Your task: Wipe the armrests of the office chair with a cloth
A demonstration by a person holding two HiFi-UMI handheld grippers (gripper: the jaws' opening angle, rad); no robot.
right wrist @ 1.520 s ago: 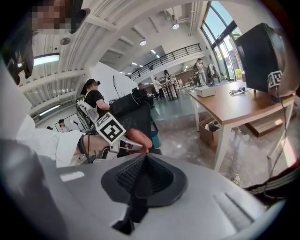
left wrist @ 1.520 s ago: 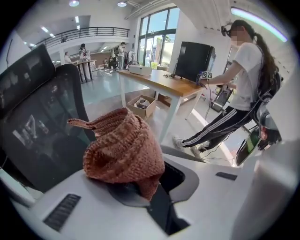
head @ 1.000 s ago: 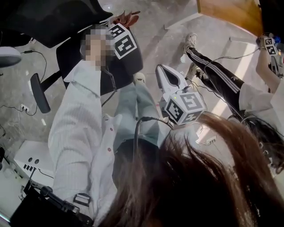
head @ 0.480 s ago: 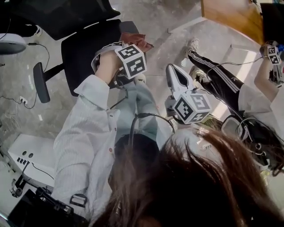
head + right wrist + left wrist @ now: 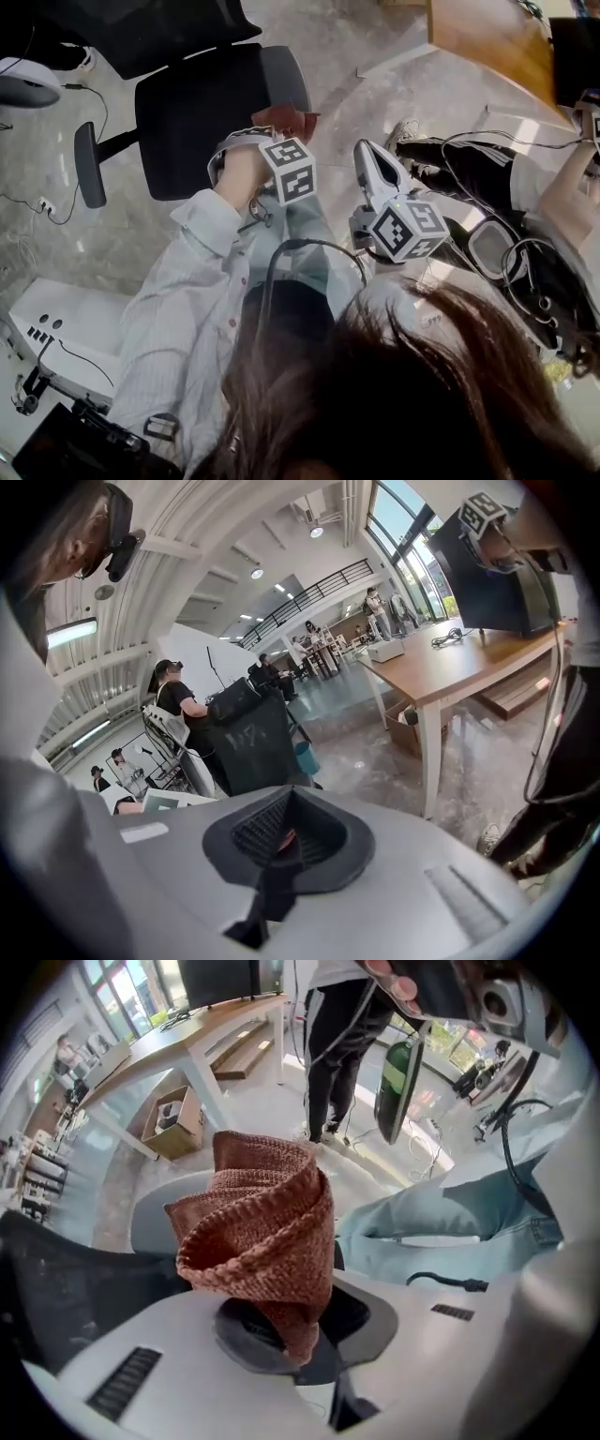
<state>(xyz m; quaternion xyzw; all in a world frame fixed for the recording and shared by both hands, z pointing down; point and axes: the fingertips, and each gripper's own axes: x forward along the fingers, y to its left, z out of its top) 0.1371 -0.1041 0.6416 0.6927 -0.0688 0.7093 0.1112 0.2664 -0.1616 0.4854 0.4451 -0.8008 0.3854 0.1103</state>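
Observation:
The office chair has a black seat (image 5: 202, 112) and a black left armrest (image 5: 89, 164) on a thin arm; its other armrest is hidden. My left gripper (image 5: 274, 129), at the seat's near right corner, is shut on a crumpled red-brown knitted cloth (image 5: 289, 116). In the left gripper view the cloth (image 5: 262, 1232) stands up out of the shut left gripper (image 5: 281, 1321), with the seat's grey edge (image 5: 150, 1213) behind it. My right gripper (image 5: 364, 150), white, hangs to the right of the chair above the floor. Its jaws (image 5: 279, 841) are shut with nothing between them.
A person in black striped trousers (image 5: 469, 173) stands close on the right, trailing cables. A wooden desk (image 5: 487, 37) is at the top right. A white box (image 5: 66, 323) sits at the lower left, and floor cables (image 5: 42, 211) run near the armrest. Several people stand far off.
My left gripper with the cloth has drawn back from the seat's middle to its near right corner. The right gripper has hardly moved. My head has shifted a little.

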